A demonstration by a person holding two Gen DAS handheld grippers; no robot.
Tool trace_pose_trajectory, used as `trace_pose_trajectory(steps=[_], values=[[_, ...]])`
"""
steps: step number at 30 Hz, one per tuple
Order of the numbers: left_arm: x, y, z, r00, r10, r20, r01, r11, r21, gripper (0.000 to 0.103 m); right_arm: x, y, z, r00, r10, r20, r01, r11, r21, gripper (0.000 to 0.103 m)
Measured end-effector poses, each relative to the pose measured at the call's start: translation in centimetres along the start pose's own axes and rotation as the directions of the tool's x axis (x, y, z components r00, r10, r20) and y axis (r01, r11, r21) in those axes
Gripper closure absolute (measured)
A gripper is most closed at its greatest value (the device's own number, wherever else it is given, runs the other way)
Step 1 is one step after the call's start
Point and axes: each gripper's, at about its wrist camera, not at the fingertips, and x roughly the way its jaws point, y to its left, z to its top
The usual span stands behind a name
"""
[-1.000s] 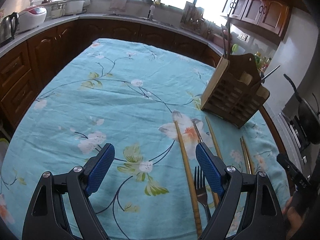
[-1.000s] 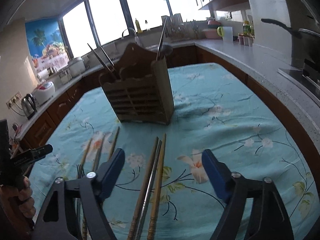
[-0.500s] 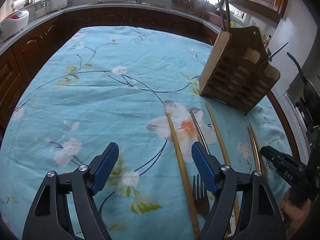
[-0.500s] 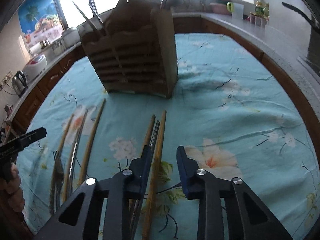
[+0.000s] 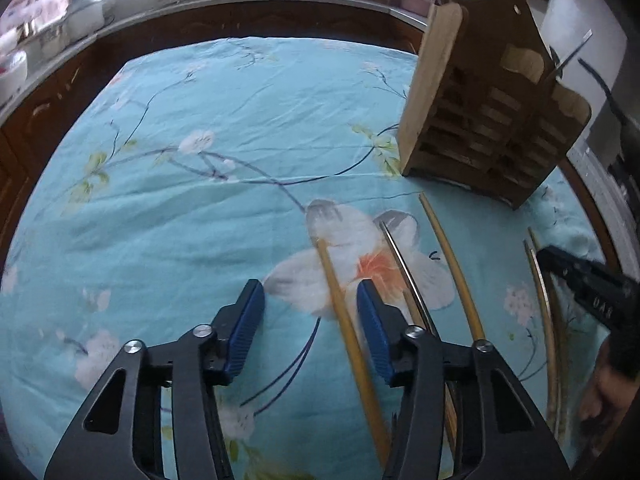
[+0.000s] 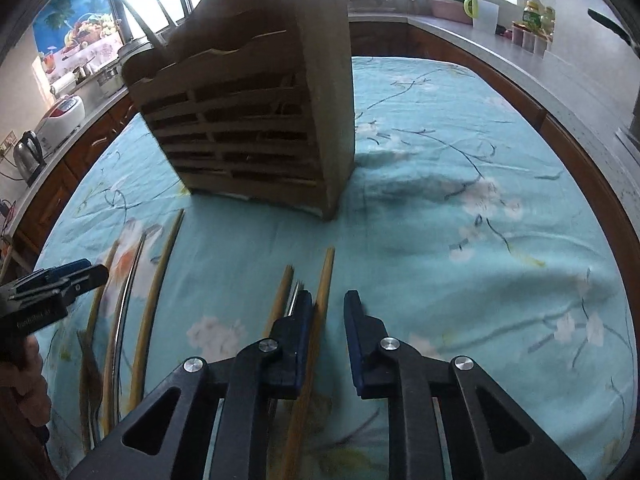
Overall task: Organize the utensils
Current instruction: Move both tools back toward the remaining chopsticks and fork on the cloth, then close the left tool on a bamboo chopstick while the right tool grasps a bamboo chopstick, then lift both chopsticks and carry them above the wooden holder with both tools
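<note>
A wooden utensil holder (image 5: 492, 120) stands on the floral tablecloth, with a few utensils upright in it; it fills the far middle of the right wrist view (image 6: 256, 120). My left gripper (image 5: 310, 320) is open, low over the cloth, and a wooden chopstick (image 5: 348, 320) lies between its jaws near the right one. A metal chopstick (image 5: 404, 268) and another wooden chopstick (image 5: 452, 264) lie to its right. My right gripper (image 6: 328, 320) is open but narrow, and a wooden chopstick (image 6: 322, 292) lies between its jaws against the left one. Two more chopsticks (image 6: 286, 292) lie just left of that jaw.
The table's teal cloth (image 5: 180, 200) is ringed by dark wood cabinets and a grey counter (image 6: 520, 60). A kettle (image 6: 26, 152) and a rice cooker (image 6: 62, 114) stand on the left counter. Jars and a jug (image 6: 486, 14) stand on the far right counter.
Both grippers have moved forward and down toward the chopsticks. The right gripper's jaws have narrowed around a wooden chopstick. The left gripper's jaws have closed in somewhat around another.
</note>
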Motion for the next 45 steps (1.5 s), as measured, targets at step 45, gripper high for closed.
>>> trace_pose_trajectory(steps=[45], values=[[-21.9, 2.4, 2.4, 0.869, -0.2, 0.453, 0.203, 0.978, 0.042, 0.099, -21.0, -0.4, 4.1, 0.862, 0.148, 0.485, -0.184, 0.982, 0.027, 0.098]])
